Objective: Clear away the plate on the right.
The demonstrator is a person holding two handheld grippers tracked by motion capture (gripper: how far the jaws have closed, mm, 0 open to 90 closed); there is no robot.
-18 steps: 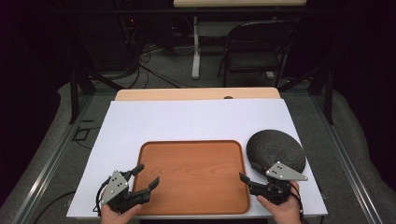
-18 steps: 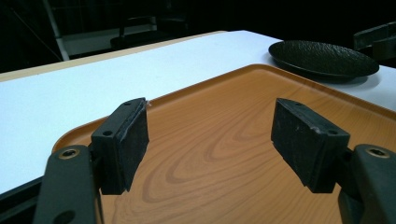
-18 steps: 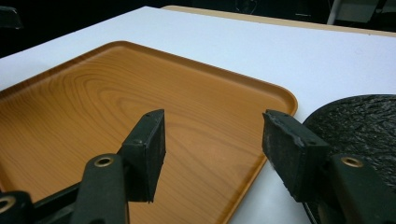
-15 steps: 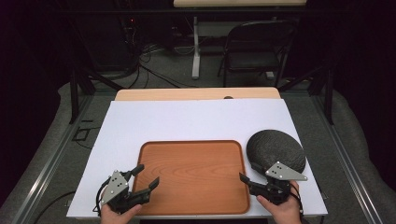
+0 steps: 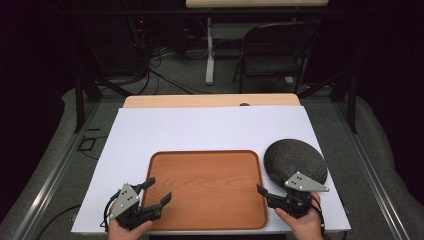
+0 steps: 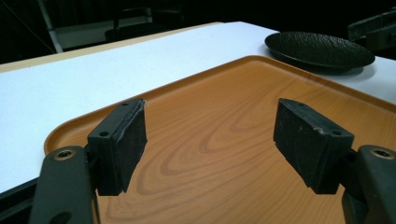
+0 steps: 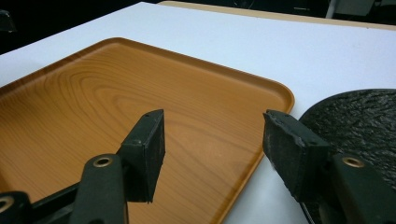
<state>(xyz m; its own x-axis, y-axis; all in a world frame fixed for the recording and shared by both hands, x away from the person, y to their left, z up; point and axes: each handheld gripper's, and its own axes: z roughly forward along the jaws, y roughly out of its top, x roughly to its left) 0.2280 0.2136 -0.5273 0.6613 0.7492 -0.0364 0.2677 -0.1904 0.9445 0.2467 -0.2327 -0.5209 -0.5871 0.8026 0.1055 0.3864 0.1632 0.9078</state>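
Note:
A wood-grain tray (image 5: 207, 170) lies bare on the white tabletop (image 5: 210, 127) near the front edge. A dark, rough-textured round plate (image 5: 295, 159) rests on the table, touching the tray's right rim. My left gripper (image 5: 159, 189) hovers open over the tray's front left corner, with nothing between its jaws. In the left gripper view, the left gripper (image 6: 212, 140) frames the tray (image 6: 224, 107), with the plate (image 6: 320, 49) beyond. My right gripper (image 5: 267, 194) is open at the tray's front right rim. In the right gripper view, the right gripper (image 7: 215, 149) straddles the tray (image 7: 93, 102) rim, its right jaw over the plate (image 7: 359, 121).
A bare wooden strip (image 5: 210, 101) runs along the table's far edge. Behind the table stand a folding chair (image 5: 272, 50) and a desk leg, with cables on the grey floor. The back half of the white top holds nothing.

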